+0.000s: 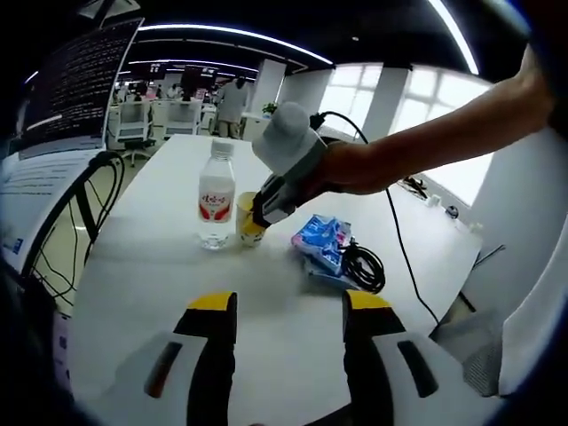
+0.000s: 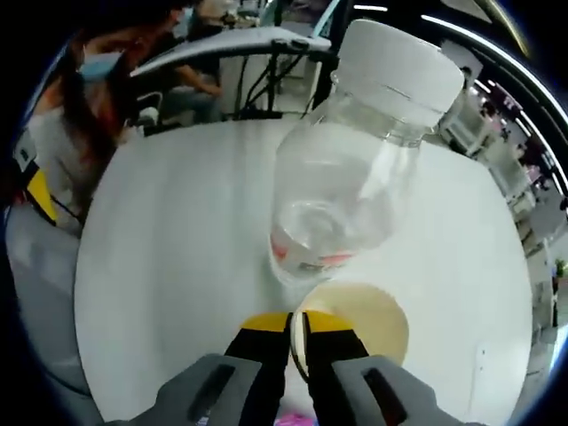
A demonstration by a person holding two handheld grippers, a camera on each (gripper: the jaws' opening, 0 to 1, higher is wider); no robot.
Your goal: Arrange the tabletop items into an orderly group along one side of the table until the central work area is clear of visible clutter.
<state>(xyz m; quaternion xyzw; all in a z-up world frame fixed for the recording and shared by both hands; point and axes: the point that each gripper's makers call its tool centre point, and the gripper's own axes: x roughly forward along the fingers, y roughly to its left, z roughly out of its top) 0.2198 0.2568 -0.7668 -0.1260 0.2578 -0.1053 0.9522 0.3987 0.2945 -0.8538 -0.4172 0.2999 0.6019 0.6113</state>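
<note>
Right gripper (image 2: 298, 330) fingers pinch the small yellow paper cup (image 1: 249, 217) rim, seemingly touching the clear plastic water bottle (image 1: 216, 195); left gripper (image 1: 290, 306) fingers gape, well back

Both views are bright. Ceiling strip lights (image 1: 240, 34) and windows (image 1: 439, 115) at upper right flood the white tabletop (image 1: 160, 257), leaving soft, faint shadows. Fisheye bending curves the edges. The close bottle (image 2: 355, 169) looks slightly blurred, with glare.

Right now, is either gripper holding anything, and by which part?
The right gripper pinches the yellow cup by its rim, beside the water bottle. The left gripper is open, holding nothing.
</note>
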